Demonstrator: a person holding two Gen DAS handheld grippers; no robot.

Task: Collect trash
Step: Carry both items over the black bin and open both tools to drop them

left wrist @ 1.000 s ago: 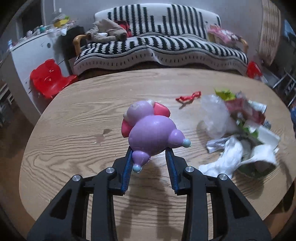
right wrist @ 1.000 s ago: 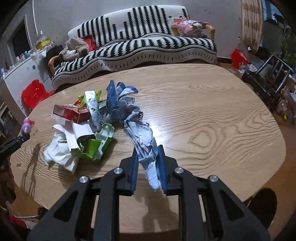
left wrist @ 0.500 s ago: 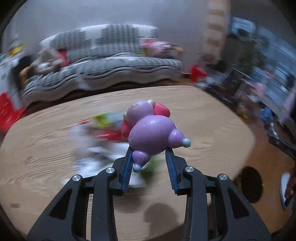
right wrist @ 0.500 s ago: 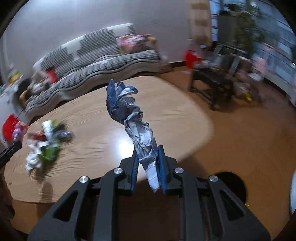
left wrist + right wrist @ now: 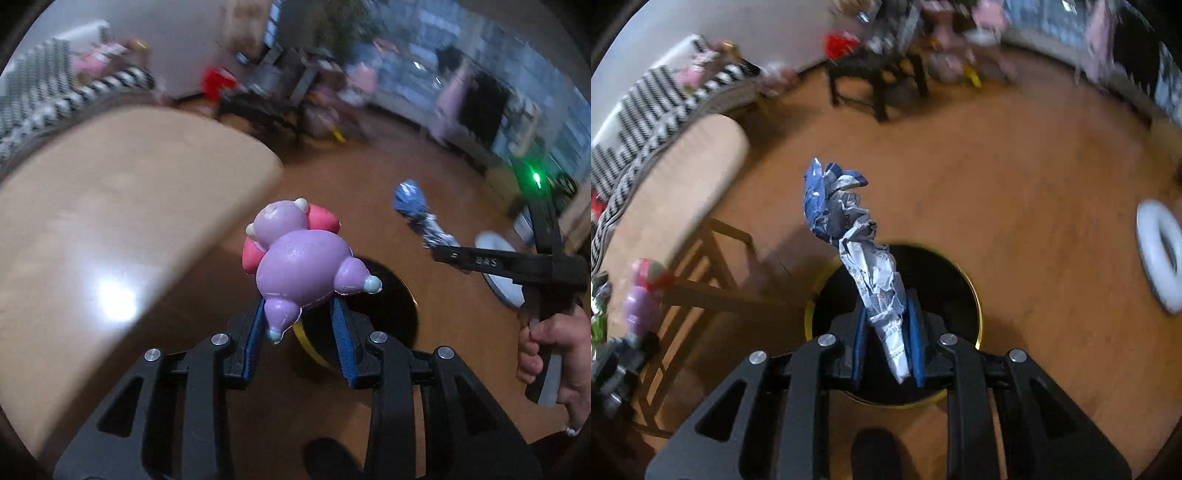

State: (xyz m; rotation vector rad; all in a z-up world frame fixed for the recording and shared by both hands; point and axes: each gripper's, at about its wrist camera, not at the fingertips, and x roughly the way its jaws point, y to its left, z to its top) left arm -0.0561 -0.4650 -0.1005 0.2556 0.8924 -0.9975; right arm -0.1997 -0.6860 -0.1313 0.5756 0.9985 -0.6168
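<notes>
My left gripper (image 5: pixel 300 341) is shut on a purple and pink toy figure (image 5: pixel 300 264) and holds it in the air beside the table, above the floor. My right gripper (image 5: pixel 884 341) is shut on a crumpled blue and white wrapper (image 5: pixel 866 258) and holds it right over a black trash bin with a yellow rim (image 5: pixel 960 284) on the floor. The bin also shows in the left wrist view (image 5: pixel 391 306), behind the toy. The right gripper with the wrapper (image 5: pixel 424 218) shows at the right of the left wrist view. The toy shows at the left of the right wrist view (image 5: pixel 642 291).
The wooden table (image 5: pixel 110 221) lies to the left, with a wooden chair (image 5: pixel 713 291) under its edge. A white ring-shaped object (image 5: pixel 1160 254) lies on the floor to the right. A dark low table (image 5: pixel 879 70) and a striped sofa (image 5: pixel 653 99) stand further off.
Both grippers have swung right, away from the table and the trash pile, and now point down at the floor. The bin has come into view under them. Both keep their loads.
</notes>
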